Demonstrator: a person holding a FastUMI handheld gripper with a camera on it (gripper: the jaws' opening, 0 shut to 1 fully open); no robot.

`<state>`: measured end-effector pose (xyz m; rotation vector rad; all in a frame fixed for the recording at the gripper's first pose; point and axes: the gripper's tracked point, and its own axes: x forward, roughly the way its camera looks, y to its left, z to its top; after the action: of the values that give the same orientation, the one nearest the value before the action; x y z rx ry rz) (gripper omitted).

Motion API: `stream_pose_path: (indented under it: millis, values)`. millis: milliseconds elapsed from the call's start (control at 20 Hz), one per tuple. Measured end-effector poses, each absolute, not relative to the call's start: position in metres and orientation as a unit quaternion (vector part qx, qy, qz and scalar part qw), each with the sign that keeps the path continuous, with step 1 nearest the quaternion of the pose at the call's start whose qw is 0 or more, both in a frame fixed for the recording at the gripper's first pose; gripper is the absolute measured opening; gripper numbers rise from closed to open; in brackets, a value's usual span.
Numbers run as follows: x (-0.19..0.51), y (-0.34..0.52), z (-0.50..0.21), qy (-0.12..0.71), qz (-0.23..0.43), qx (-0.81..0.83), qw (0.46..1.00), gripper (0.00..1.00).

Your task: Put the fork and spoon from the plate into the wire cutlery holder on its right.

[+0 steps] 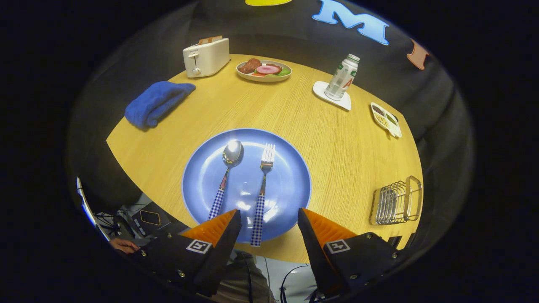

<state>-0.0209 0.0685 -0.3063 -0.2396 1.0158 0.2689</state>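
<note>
Fingers: the gripper (269, 219) is hovering with fingers spread wide, gripping nothing, at the near rim of the round blue plate (290, 168).
Spoon: the steel spoon with checked handle (226, 174) is lying on the plate's left half.
Fork: the matching checked-handled steel fork (262, 189) is lying just right of it.
Holder: the wire cutlery holder (396, 201) is sitting right of the plate, seemingly empty.
Progress: nothing moved yet; both pieces remaining.

I'm seeing the left finger (217, 229) hiding the spoon (227, 176) handle's end | I'm not making out the divided dish (385, 119) contents
</note>
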Motion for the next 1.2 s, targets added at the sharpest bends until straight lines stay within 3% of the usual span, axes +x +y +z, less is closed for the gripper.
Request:
stream_pose_path:
  millis: [100,150,300,400,450,600,650,750,850,1200]
  values:
    - [-0.021,0.070,-0.319,0.494,0.128,-0.117,0.852,0.83]
    - [-0.023,0.071,-0.318,0.501,0.130,-0.120,0.847,0.73]
    - [-0.023,0.074,-0.331,0.515,0.136,-0.127,0.836,0.68]
    - [-0.028,0.072,-0.343,0.535,0.133,-0.134,0.823,0.52]
    - [-0.029,0.074,-0.345,0.543,0.133,-0.133,0.819,0.49]
    - [-0.022,0.077,-0.359,0.554,0.130,-0.140,0.810,0.49]
    - [-0.033,0.074,-0.342,0.569,0.132,-0.139,0.800,0.12]
    - [-0.023,0.082,-0.373,0.584,0.135,-0.122,0.791,0.16]
    - [-0.029,0.079,-0.356,0.596,0.136,-0.118,0.782,0.05]
    - [-0.028,0.074,-0.348,0.604,0.151,-0.129,0.772,0.05]
